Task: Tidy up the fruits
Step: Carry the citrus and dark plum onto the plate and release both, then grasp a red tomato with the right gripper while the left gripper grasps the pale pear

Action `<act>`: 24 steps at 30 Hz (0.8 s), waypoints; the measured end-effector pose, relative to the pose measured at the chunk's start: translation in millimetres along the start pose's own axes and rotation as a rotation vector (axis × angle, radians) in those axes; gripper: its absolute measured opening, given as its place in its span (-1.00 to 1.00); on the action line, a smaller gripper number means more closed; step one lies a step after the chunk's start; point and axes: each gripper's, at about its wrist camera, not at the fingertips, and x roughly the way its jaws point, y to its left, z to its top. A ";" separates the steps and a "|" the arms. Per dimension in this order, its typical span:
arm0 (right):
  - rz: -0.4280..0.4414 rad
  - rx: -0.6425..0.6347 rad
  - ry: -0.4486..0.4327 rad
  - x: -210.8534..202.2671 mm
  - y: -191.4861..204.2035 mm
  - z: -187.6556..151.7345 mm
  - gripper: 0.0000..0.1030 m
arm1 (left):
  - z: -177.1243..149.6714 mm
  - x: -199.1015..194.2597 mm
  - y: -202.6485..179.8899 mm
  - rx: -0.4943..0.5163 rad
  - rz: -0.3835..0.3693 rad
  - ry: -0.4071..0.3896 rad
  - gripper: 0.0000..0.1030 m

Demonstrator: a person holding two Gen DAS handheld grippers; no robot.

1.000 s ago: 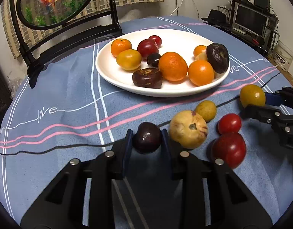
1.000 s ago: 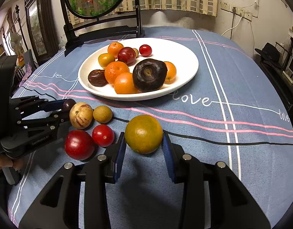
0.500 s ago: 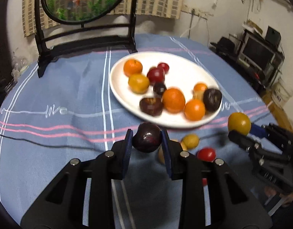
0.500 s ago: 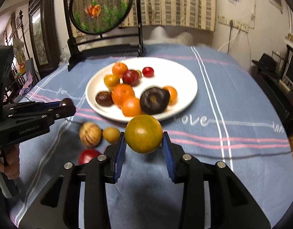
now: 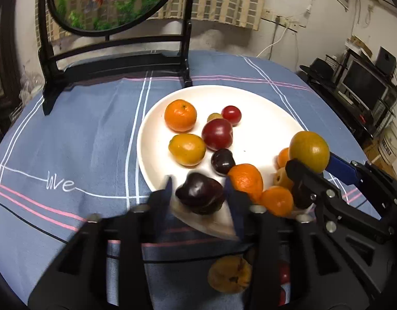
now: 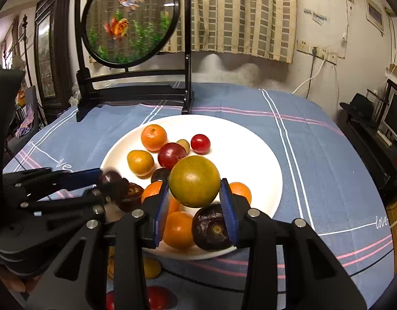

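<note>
Opening up, the left gripper (image 5: 198,193) fingers are letting go of the dark plum (image 5: 199,196) at the near rim of the white plate (image 5: 263,103), while the right gripper (image 6: 195,201) is clamped on a round yellow-green fruit (image 6: 194,180) above it, no real long axis, probably to drop next.

I see a table (image 6: 314,160) under a blue striped cloth. On it rest a white plate (image 6: 252,155), a black-framed round screen (image 6: 131,18), and loose fruit (image 6: 150,267) near me.
</note>
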 end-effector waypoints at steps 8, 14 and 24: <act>0.034 0.040 -0.042 -22.0 -15.4 -7.9 -0.08 | -0.8 -11.9 18.1 -0.088 -0.016 -0.023 0.62; 0.094 0.045 -0.025 -45.1 -20.9 -28.7 0.03 | -15.6 -27.5 19.3 -0.090 -0.023 -0.036 0.70; 0.150 -0.107 0.111 -51.9 -7.3 -60.5 0.04 | -51.6 -39.4 14.3 -0.004 0.002 -0.011 0.78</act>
